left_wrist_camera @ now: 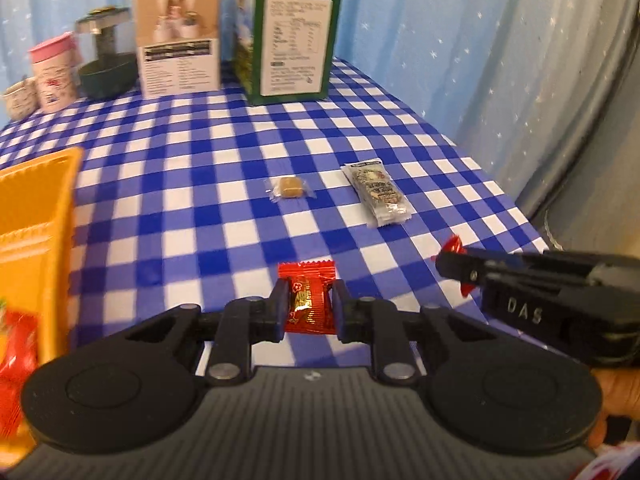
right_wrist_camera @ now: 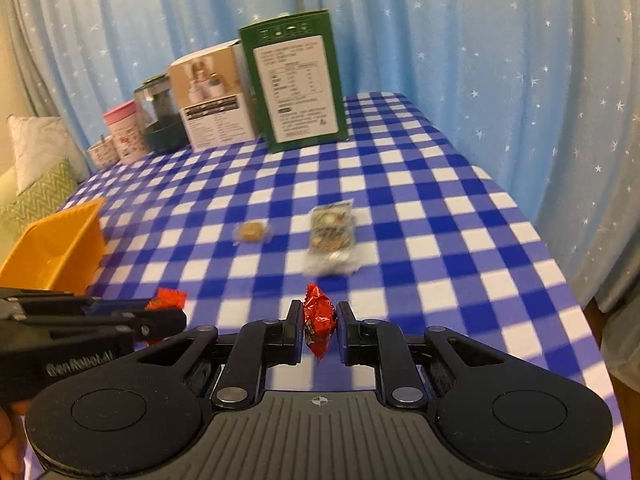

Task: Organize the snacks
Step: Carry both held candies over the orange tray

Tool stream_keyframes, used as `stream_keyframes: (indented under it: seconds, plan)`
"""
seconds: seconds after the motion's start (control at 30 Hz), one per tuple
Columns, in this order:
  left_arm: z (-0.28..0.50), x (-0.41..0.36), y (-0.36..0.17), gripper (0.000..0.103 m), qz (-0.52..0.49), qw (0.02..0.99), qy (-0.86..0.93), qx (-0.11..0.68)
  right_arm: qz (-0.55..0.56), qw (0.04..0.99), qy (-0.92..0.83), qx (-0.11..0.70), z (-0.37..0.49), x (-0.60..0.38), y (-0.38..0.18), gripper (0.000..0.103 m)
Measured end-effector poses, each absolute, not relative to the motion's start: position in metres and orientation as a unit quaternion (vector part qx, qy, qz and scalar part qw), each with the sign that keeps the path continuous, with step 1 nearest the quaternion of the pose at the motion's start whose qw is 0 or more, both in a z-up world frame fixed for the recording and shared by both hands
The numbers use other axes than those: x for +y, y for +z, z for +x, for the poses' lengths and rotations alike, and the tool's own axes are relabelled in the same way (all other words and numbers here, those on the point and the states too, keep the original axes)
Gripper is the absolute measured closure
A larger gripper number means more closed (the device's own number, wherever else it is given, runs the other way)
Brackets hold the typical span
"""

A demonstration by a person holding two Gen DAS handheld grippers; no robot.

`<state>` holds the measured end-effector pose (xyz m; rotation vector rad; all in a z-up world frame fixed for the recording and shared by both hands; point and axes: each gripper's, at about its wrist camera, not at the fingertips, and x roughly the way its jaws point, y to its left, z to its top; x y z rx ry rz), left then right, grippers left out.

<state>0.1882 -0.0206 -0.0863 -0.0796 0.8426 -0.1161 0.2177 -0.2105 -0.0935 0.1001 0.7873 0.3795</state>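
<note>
My left gripper (left_wrist_camera: 308, 304) is shut on a red candy packet (left_wrist_camera: 309, 300) with gold print, held flat above the checked cloth. My right gripper (right_wrist_camera: 319, 322) is shut on another red candy (right_wrist_camera: 318, 320), pinched edge-on. Each gripper shows in the other's view: the right one (left_wrist_camera: 452, 264) with its red wrapper sticking out, the left one (right_wrist_camera: 172, 316) likewise. On the cloth ahead lie a small brown wrapped candy (left_wrist_camera: 289, 188) (right_wrist_camera: 251, 232) and a clear snack bar packet (left_wrist_camera: 378, 192) (right_wrist_camera: 332, 236). An orange bin (left_wrist_camera: 36, 216) (right_wrist_camera: 56, 248) stands at the left, with red wrappers inside.
At the back of the table stand a green carton (left_wrist_camera: 294, 40) (right_wrist_camera: 298, 84), a beige box (left_wrist_camera: 178, 40), a dark green bowl with a glass jar (left_wrist_camera: 106, 72), a pink-lidded cup (left_wrist_camera: 54, 76) and a small mug (left_wrist_camera: 18, 98). The table edge (left_wrist_camera: 520, 208) drops off at the right before a blue curtain.
</note>
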Motion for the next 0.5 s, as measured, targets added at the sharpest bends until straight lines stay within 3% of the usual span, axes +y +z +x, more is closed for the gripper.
stream_keyframes:
  seconds: [0.5]
  plan:
    - [0.083, 0.023, -0.029, 0.083, -0.07, 0.922, -0.017, 0.38, 0.061, 0.901, 0.197, 0.382, 0.119, -0.181, -0.041, 0.086]
